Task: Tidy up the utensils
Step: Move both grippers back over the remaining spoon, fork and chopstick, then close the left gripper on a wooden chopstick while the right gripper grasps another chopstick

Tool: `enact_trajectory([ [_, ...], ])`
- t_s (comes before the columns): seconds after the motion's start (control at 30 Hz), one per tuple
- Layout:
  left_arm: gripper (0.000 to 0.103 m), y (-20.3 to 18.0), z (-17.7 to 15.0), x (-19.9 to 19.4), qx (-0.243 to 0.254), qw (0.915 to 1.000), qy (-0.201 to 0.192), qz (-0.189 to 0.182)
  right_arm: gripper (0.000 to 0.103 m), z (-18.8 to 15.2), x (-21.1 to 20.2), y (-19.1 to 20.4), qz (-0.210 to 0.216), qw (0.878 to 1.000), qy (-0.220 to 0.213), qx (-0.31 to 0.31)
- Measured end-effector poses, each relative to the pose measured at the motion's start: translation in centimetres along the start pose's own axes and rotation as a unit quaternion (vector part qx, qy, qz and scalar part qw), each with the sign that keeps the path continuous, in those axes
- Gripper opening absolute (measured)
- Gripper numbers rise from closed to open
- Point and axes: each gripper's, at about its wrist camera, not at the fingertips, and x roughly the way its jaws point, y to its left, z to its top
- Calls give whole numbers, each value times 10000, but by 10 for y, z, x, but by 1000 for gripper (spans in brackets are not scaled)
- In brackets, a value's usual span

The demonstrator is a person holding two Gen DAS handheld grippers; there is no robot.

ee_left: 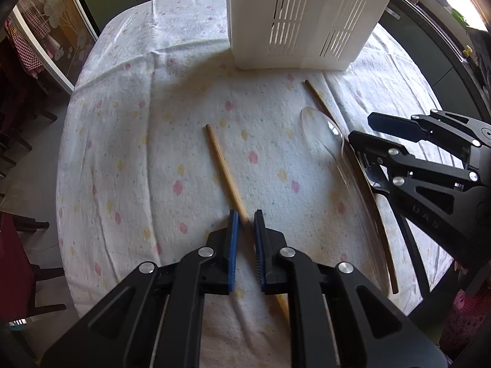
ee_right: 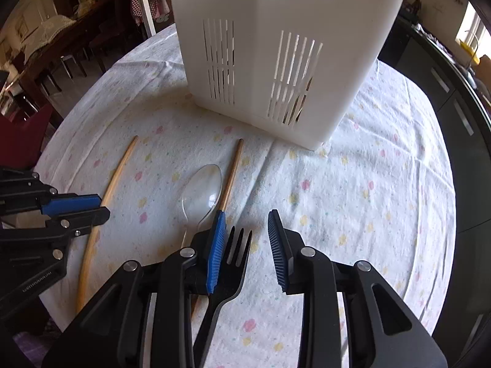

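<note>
A white slotted utensil holder point(ee_left: 303, 18) stands at the back of the table; it also shows in the right wrist view point(ee_right: 276, 52). A light wooden chopstick point(ee_left: 225, 173) lies between the fingers of my left gripper point(ee_left: 244, 219), whose jaws stand narrowly apart around it. A clear plastic spoon point(ee_right: 205, 191) and a darker chopstick point(ee_right: 231, 173) lie side by side. A black plastic fork point(ee_right: 233, 263) lies between the open jaws of my right gripper point(ee_right: 247, 222). The spoon point(ee_left: 325, 135) and dark chopstick point(ee_left: 319, 98) also show in the left wrist view.
The round table carries a white flowered cloth point(ee_left: 153, 122). Dark cabinets point(ee_right: 454, 98) run along the right. Chairs and a dark table point(ee_right: 61, 46) stand at the far left. Something brown shows through the holder's slots point(ee_right: 299, 104).
</note>
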Motion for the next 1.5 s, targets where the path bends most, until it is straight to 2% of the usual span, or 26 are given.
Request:
enact_trajectory([
  [0.07, 11, 2, 0, 0, -5, 10000, -17, -79, 30, -3, 3, 4, 43, 9997, 180, -164],
  [0.2, 11, 1, -6, 0, 14, 9999, -51, -98, 30, 2, 0, -1, 234, 9997, -8, 20],
  [0.37, 12, 1, -10, -2, 68, 9999, -82, -88, 30, 12, 2, 8, 113, 9998, 106, -82],
  [0.47, 12, 1, -6, 1, 21, 9999, -56, -133, 35, 16, 2, 12, 71, 9993, 313, -166],
  [0.57, 12, 2, -6, 0, 42, 9999, -65, -113, 39, 11, 3, 10, 315, 9987, 396, -10],
  [0.63, 12, 2, -6, 0, 27, 9999, -66, -99, 43, 11, 8, 9, 336, 9987, 372, 107],
  [0.77, 12, 1, -5, 0, 17, 9999, -54, -92, 43, 12, 12, 7, 291, 9988, 263, 275],
  [0.8, 12, 1, -5, 0, 10, 9999, -49, -100, 39, 12, 11, 8, 282, 9989, 239, 279],
  [0.83, 12, 2, -5, 0, -9, 9999, -45, -121, 26, 7, 8, 6, 295, 9990, 207, 273],
  [0.9, 12, 4, -5, 0, -35, 9999, -44, -140, 9, 4, 5, 6, 332, 9988, 163, 322],
  [1.17, 9, 8, 0, 1, -92, 9995, -6, -315, 7, -11, -29, -26, 879, 9883, -624, 1077],
  [1.5, 7, 2, 9, -11, -7, 9992, -143, -381, 7, -47, -96, -65, 1354, 9598, -1757, 1718],
])
